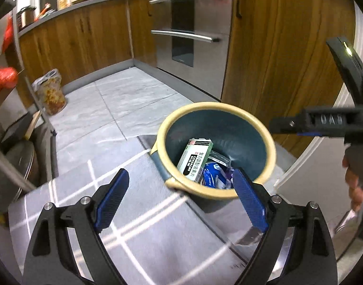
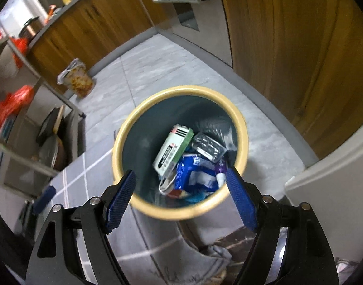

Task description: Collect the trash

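From the left wrist view, our left gripper [image 1: 181,201] stands released, its blue pads wide apart with nothing between them, over the grey checked mat [image 1: 124,213]. Just ahead on the floor sits the bin [image 1: 219,109], dark inside with a cream rim. A green and white box [image 1: 195,159] leans inside it on blue wrappers [image 1: 212,175]. At the right edge our right gripper [image 1: 297,123] comes in, also empty.

From the right wrist view, we look almost straight down into the bin [image 2: 181,90]. The right gripper [image 2: 181,194] is released and carries nothing. Besides the box [image 2: 173,150] and wrappers [image 2: 195,175] we see a dark foil pack [image 2: 208,146].

We judge a drop into the bin is done. A printed bag [image 2: 78,80] stands by the cupboards; whether it is trash we cannot tell. Next we must find another piece and reach it.
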Motion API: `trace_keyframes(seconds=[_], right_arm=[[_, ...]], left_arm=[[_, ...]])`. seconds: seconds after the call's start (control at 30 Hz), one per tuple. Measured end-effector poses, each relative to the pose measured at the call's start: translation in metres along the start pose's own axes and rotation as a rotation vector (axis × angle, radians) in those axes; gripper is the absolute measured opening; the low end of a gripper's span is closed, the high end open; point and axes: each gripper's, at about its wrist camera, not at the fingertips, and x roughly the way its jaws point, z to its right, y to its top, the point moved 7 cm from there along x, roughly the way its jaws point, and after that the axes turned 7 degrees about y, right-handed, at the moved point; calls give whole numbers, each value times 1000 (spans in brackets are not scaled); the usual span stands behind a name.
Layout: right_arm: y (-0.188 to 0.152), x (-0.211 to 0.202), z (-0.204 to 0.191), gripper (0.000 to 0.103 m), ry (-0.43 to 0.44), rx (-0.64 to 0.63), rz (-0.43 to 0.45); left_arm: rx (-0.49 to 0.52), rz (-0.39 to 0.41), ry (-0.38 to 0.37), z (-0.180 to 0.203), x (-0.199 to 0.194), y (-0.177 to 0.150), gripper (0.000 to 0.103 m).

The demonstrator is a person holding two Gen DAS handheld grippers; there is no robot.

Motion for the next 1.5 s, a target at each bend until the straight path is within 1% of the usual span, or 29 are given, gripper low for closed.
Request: trace_keyframes(seconds=[0.07, 0.1, 0.17, 0.2, 0.27, 0.37, 0.43, 0.47, 0.57, 0.63, 0.7, 0.77, 0.8, 0.87, 0.93, 1.0, 1.1, 1.2, 1.33, 1.5], right_arm=[[-6, -18, -7, 79, 3, -27, 42], [-11, -29, -11, 81, 4, -38, 71], [-18, -48, -18, 87, 7, -53, 126], [-22, -61, -21, 91, 1, -65, 170], [-28, -81, -24, 93, -17, -86, 244], [-35, -119, -27, 96, -40, -118, 383], [-38, -137, -29, 97, -45, -128, 453], [-40, -146, -29, 98, -44, -131, 480], [-46, -170, -34, 98, -43, -156, 571], [-49, -179, -39, 98, -56, -173, 612], [-52, -182, -45, 98, -67, -196, 630], [-55, -184, -50, 98, -91, -217, 641], [-55, -183, -53, 98, -117, -230, 649], [-56, -184, -56, 98, -142, -246, 664], [-57, -185, -58, 98, -173, -255, 688], [-56, -183, -58, 98, -191, -256, 697], [-57, -177, -60, 98, -191, -263, 678], [-60, -174, -64, 98, -189, -295, 669], [-63, -176, -68, 98, -186, -328, 674], [-62, -175, -65, 98, -192, -316, 661]], left_arm=[[-22, 18, -9, -2, -17, 0, 88], [-24, 41, -6, -2, -32, 2, 89], [-10, 88, 20, -1, -55, 6, 98], [-6, 111, 30, 0, -64, 7, 97], [-8, 149, 41, 0, -84, 10, 97], [-47, 197, 41, -3, -114, 9, 97], [-48, 241, 62, -4, -136, 9, 97], [-50, 273, 70, -4, -149, 8, 97], [-70, 330, 75, -2, -175, 2, 98], [-79, 358, 104, 0, -185, 0, 98], [-77, 397, 113, 4, -189, -1, 98], [-78, 398, 142, 5, -186, -2, 98], [-82, 396, 188, 5, -182, -4, 98], [-77, 392, 214, 6, -178, -7, 98], [-78, 383, 190, 7, -170, -10, 98], [-111, 374, 179, 1, -165, -12, 98], [-150, 374, 182, -8, -165, -11, 98], [-177, 382, 185, -16, -166, -10, 98], [-181, 384, 189, -17, -166, -10, 98], [-156, 379, 187, -11, -165, -11, 98]])
